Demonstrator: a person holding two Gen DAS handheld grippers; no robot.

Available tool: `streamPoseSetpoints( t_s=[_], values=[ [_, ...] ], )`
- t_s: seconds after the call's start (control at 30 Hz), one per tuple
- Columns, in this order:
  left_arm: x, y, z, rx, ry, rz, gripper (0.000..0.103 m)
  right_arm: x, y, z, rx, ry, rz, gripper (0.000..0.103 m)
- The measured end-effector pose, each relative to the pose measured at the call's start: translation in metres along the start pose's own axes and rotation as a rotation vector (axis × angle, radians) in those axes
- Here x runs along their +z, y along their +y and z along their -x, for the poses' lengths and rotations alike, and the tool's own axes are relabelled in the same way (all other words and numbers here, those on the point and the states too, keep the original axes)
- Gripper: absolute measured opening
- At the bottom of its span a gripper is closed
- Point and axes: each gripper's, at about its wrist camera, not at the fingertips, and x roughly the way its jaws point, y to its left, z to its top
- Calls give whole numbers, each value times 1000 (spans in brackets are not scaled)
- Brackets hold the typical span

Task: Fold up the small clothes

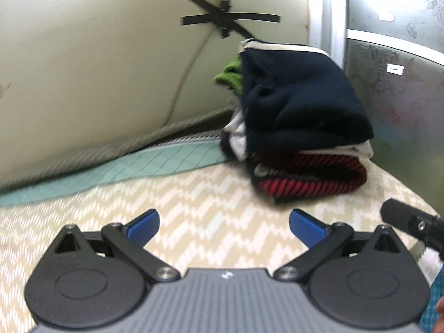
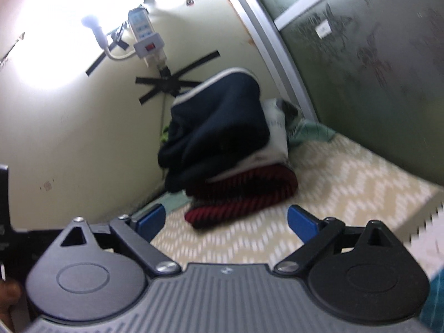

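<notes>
The left tool (image 1: 224, 226) has its blue fingers (image 1: 144, 226) spread wide. Nothing is between them. Only the bed cover (image 1: 194, 208) with its cream and white zigzag pattern shows under it.

The right tool (image 2: 226, 220) is spread wide too, and it holds nothing. Its blue fingers (image 2: 301, 222) hang over the same bed cover (image 2: 347, 180).

A pile of folded clothes (image 1: 299, 127) sits at the far corner of the bed, where the cream wall (image 1: 97, 69) meets a grey-green panel with flowers (image 1: 394, 83) on it. A dark blue top with a white edge (image 1: 299, 94) lies on the top of the pile. Under it is something white, and at the bottom is a red and black striped piece (image 1: 310, 180). A bit of green cloth (image 1: 231, 73) peeks out behind the pile, next to the wall. Both tools are near the pile but do not touch it.

A light green blanket (image 1: 138, 166) runs along the far edge of the bed, against the wall.

On the wall above the pile, strips of black tape (image 1: 230, 19) cross each other. In the right tool's view a white power strip with a red switch (image 2: 145, 38) hangs there, and a bright lamp (image 2: 93, 26) shines beside it.

The pictures are a little blurry.
</notes>
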Motion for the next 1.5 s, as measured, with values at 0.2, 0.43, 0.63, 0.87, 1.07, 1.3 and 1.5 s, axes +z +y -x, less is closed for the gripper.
streamPoseSetpoints(
  t_s=[0.2,0.43,0.63,0.87,1.07,1.3,1.5],
  values=[
    [-23,12,6,47,0,-24,103,-20,11,10,-23,-5,17,90],
    [-32,22,10,42,-22,-42,103,-43,28,10,-60,-35,75,92],
    [-37,21,14,41,-49,-66,103,-46,29,16,-76,-66,75,92],
    [-41,21,15,45,-51,-88,103,-46,29,16,-89,-64,67,92],
    [-40,24,18,72,-62,-80,103,-45,29,14,-76,-55,71,92],
    [-37,28,21,99,-65,-66,103,-46,29,14,-68,-55,73,92],
    [-36,30,30,85,-105,-54,103,-46,29,17,-61,-72,68,92]
  ],
)
